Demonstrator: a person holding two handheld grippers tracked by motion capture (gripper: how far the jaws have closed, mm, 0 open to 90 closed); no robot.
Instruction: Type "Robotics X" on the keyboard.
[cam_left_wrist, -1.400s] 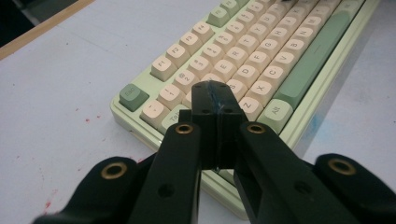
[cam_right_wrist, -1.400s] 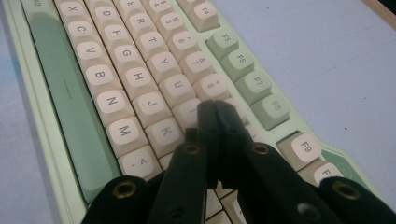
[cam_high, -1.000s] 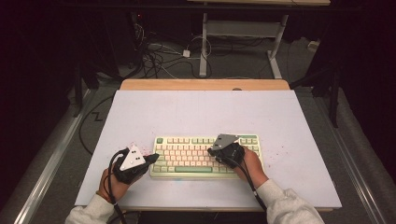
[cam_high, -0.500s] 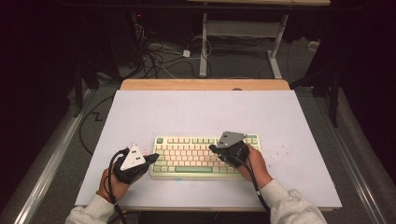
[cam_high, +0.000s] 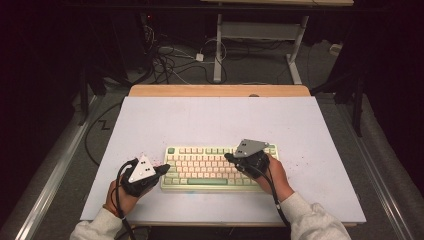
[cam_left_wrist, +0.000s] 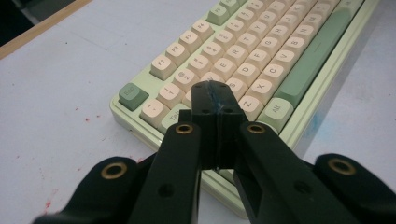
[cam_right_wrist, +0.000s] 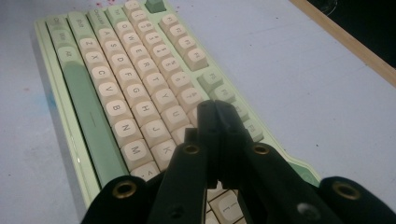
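A pale green keyboard (cam_high: 210, 167) with cream keys lies near the table's front edge. My left gripper (cam_high: 164, 169) rests at the keyboard's left end, jaws pressed together with nothing between them. In the left gripper view its tip (cam_left_wrist: 212, 91) hovers over the keyboard's (cam_left_wrist: 261, 60) left-hand letter keys. My right gripper (cam_high: 229, 157) is shut too, its tip over the right half of the key field. In the right gripper view the closed tip (cam_right_wrist: 215, 108) sits above the keys of the keyboard (cam_right_wrist: 121, 93) near the right-hand letters.
The white table top (cam_high: 215, 120) has a wooden strip (cam_high: 220, 90) along its far edge and red specks (cam_high: 300, 162) right of the keyboard. Cables (cam_high: 170, 55) and a desk frame (cam_high: 255, 30) lie on the dark floor beyond.
My right gripper has shifted slightly left and forward over the keys. The left gripper has stayed at the keyboard's left end.
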